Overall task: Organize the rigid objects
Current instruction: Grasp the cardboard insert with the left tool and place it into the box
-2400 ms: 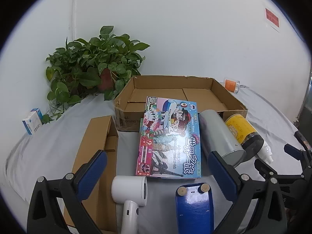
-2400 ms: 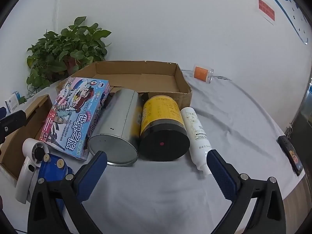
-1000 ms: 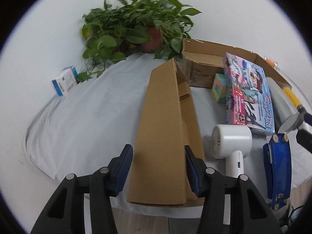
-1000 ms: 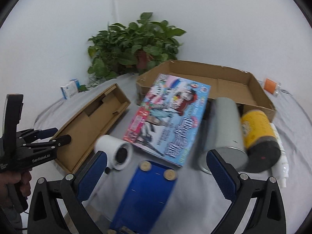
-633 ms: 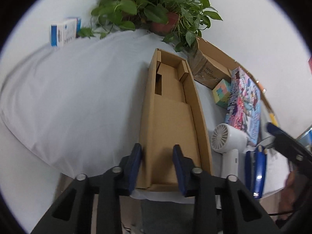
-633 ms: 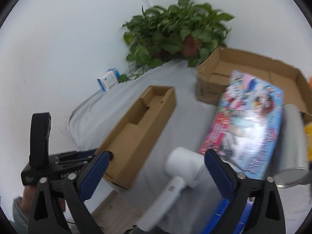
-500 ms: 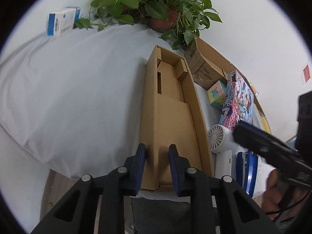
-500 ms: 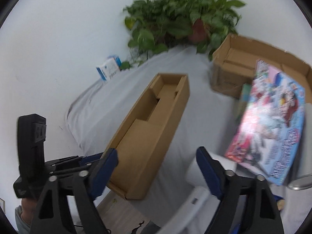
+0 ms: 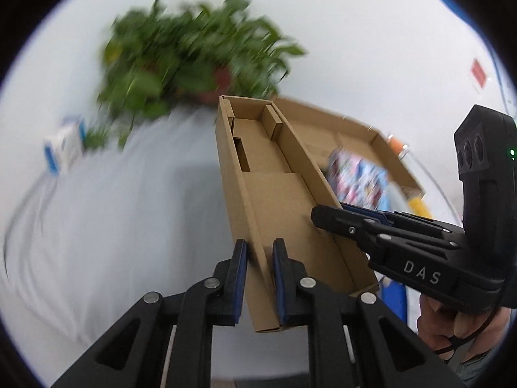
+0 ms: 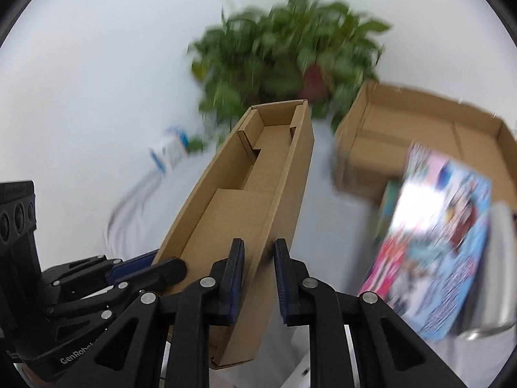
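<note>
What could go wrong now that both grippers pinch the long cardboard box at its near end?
1. The left gripper and right gripper each pinch only a thin side wall of the long cardboard box, so it could flex or slip.
2. Its far end sticks out toward the potted plant and could strike it.
3. It could snag the large open carton.

— What colour is the long cardboard tray [image 9: 284, 207]?

— Plain kraft brown inside and out, like the big open carton [image 10: 420, 129] behind it.

— And the clamps on it?

— Both the left gripper [image 9: 260, 278] and right gripper [image 10: 258, 278] are black with blue pads.

— That flat game box [image 10: 436, 242]?

— Pink and sky blue, busy with cartoon art. The table cloth [image 9: 113, 213] is pale grey, the potted plant [image 10: 290, 51] green in a reddish pot.
</note>
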{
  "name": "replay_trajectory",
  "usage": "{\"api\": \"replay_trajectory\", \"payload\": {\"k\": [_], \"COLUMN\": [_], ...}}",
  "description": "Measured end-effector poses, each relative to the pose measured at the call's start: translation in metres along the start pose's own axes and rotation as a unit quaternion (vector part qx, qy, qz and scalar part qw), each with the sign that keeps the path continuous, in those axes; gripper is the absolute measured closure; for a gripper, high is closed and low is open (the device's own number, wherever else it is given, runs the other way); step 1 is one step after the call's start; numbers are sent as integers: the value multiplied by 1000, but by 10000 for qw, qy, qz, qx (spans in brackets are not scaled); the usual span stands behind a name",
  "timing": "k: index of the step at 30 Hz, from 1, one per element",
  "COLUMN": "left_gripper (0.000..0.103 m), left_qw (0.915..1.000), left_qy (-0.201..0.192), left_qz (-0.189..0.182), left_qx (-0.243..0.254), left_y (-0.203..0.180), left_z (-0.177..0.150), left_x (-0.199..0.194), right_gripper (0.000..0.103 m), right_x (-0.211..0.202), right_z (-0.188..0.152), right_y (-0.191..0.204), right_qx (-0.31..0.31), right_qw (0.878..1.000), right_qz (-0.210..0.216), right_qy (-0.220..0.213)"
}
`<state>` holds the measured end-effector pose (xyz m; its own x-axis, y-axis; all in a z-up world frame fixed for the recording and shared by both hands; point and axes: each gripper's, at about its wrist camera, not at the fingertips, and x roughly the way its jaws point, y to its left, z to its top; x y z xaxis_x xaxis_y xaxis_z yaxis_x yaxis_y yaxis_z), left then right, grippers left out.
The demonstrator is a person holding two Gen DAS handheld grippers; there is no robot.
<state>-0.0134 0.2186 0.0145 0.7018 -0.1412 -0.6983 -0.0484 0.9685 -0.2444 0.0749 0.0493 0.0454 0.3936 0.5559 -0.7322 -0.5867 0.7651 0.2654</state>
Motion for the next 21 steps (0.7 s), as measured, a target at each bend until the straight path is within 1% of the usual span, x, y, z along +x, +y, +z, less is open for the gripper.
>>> {"api": "replay_trajectory", "payload": {"k": [2, 3, 5, 6, 8, 9, 11, 14, 16, 18, 20, 21], "left_gripper": [88, 88, 88, 88, 88, 88, 89, 89, 90, 91, 91, 93], "left_qw": [9990, 9980, 9947, 9924, 9890, 9883, 9878, 9894, 9917, 9933, 9944, 9946], "left_qy": [-336, -466, -721, -840, -951, -945, -867, -556, -249, 74, 381, 506], "left_qz": [-96, -154, -210, -227, -367, -446, -559, -661, -697, -644, -552, -468], "left_qx": [296, 407, 703, 871, 1074, 1107, 1166, 1163, 1055, 953, 820, 776], "left_y": [-21, -31, -54, -66, -86, -93, -102, -111, -108, -100, -91, -85], "left_z": [32, 48, 82, 97, 129, 146, 175, 207, 218, 225, 226, 224], "left_x": [-8, -10, -8, -6, 9, 19, 44, 93, 127, 164, 193, 208], "right_gripper": [86, 86, 86, 87, 87, 87, 87, 88, 87, 88, 88, 88], "right_x": [-19, -29, -38, -48, -44, -38, -21, 21, 58, 103, 147, 171], "right_z": [23, 38, 70, 85, 113, 128, 147, 166, 176, 175, 168, 163], "right_y": [-14, -23, -45, -60, -85, -101, -127, -166, -194, -215, -234, -240], "right_qx": [37, 31, 128, 206, 402, 529, 684, 1023, 1224, 1454, 1700, 1817], "right_qw": [9993, 9983, 9960, 9951, 9943, 9940, 9938, 9927, 9906, 9857, 9784, 9728], "right_qz": [-40, -134, -276, -322, -405, -469, -558, -597, -592, -533, -429, -363], "right_qy": [-367, -572, -836, -917, -902, -831, -673, -232, 158, 660, 1092, 1389]}}
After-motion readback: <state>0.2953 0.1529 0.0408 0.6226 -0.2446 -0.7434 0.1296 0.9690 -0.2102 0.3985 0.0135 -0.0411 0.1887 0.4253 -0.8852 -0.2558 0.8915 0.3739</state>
